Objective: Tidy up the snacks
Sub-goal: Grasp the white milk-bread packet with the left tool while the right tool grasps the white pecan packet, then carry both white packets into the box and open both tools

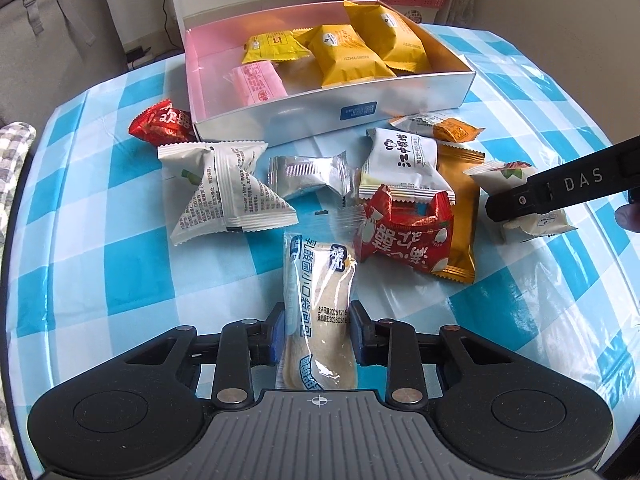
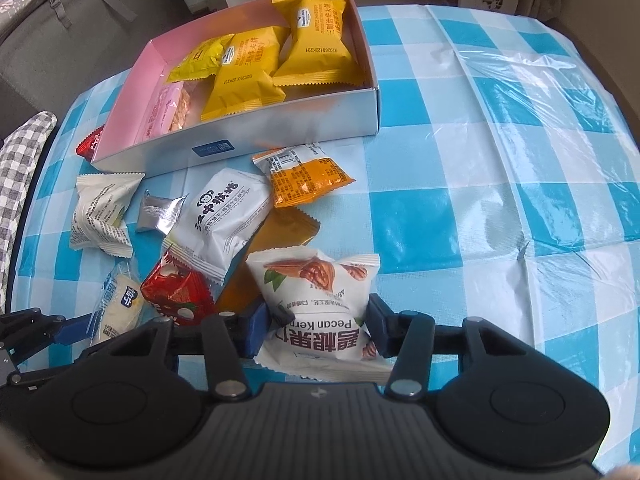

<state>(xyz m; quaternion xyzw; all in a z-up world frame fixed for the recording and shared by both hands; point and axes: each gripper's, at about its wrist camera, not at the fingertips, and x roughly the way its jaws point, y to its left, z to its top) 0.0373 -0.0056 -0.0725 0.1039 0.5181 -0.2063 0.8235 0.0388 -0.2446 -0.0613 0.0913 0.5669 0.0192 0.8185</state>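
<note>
A shallow white box [image 1: 328, 120] with a pink inner lining sits on the tabletop [image 1: 100, 240], which is covered by a blue-and-white checked cloth. Inside the box, toward its right half, lie three yellow packets: a large one [image 1: 386, 36] against the far right wall, a second [image 1: 346, 54] overlapping it toward the middle, and a smaller, brighter yellow one [image 1: 272, 46] to their left. A pink packet [image 1: 260, 82] lies near the front wall, just left of the yellow ones. The left part of the box floor is bare pink.

Loose snacks lie on the cloth in front of the box: a red packet [image 1: 160, 126] touching its left front corner, a white pillow pack with small print [image 1: 222, 188], a silver foil packet [image 1: 310, 174], a white packet with black characters [image 1: 400, 164] resting on a flat orange-brown sachet [image 1: 460, 216], a red packet with white characters [image 1: 404, 232] overlapping both, and a white-and-orange packet [image 1: 440, 126] near the box front.

The left gripper [image 1: 318, 332] pinches a clear-wrapped bread roll [image 1: 318, 288] with blue print between its blue pads, low over the cloth. The right gripper [image 2: 320, 330] is clamped on a white pecan kernel packet [image 2: 320, 304], at the right edge of the loose pile.
</note>
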